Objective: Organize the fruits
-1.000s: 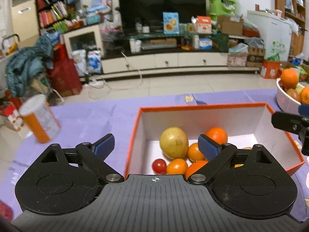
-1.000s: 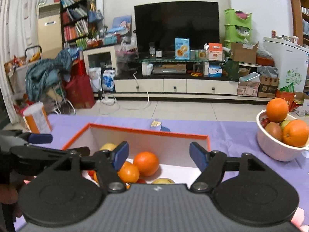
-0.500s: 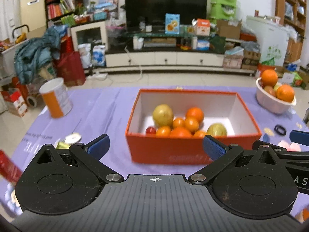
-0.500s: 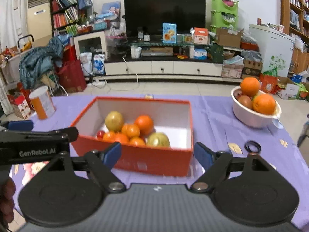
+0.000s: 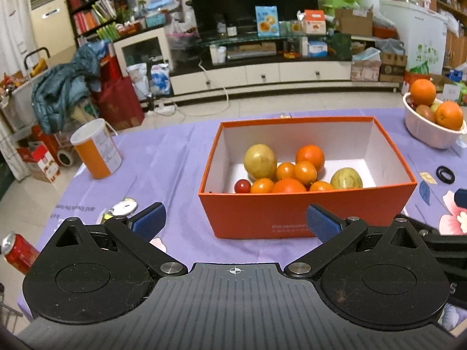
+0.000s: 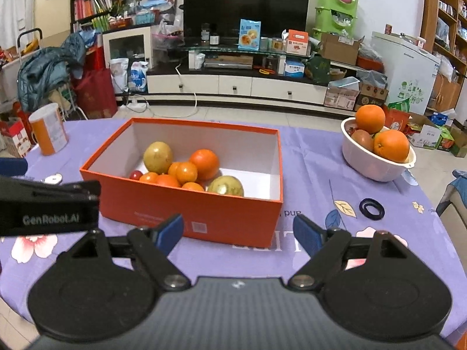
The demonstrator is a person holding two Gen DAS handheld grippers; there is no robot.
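Note:
An orange box (image 5: 306, 213) stands on the purple tablecloth and holds several fruits: a large yellow fruit (image 5: 259, 161), an orange (image 5: 310, 157), small tangerines, a cherry tomato (image 5: 242, 186) and a greenish fruit (image 5: 346, 178). A white bowl (image 5: 432, 137) at the right carries two oranges and other fruit. My left gripper (image 5: 235, 224) is open and empty, just short of the box's front wall. My right gripper (image 6: 238, 233) is also open and empty, before the box (image 6: 204, 213) and left of the bowl (image 6: 376, 166).
An orange-and-white canister (image 5: 96, 150) stands at the table's left side. A red can (image 5: 17, 252) and a small round lid (image 5: 124, 207) lie near the left edge. A black ring (image 6: 371, 208) rests on the cloth below the bowl. The floor drops off behind the table.
Both grippers have pulled back from above the box toward the near side of the table, so the whole box now shows in front. The right jaws stand slightly wider.

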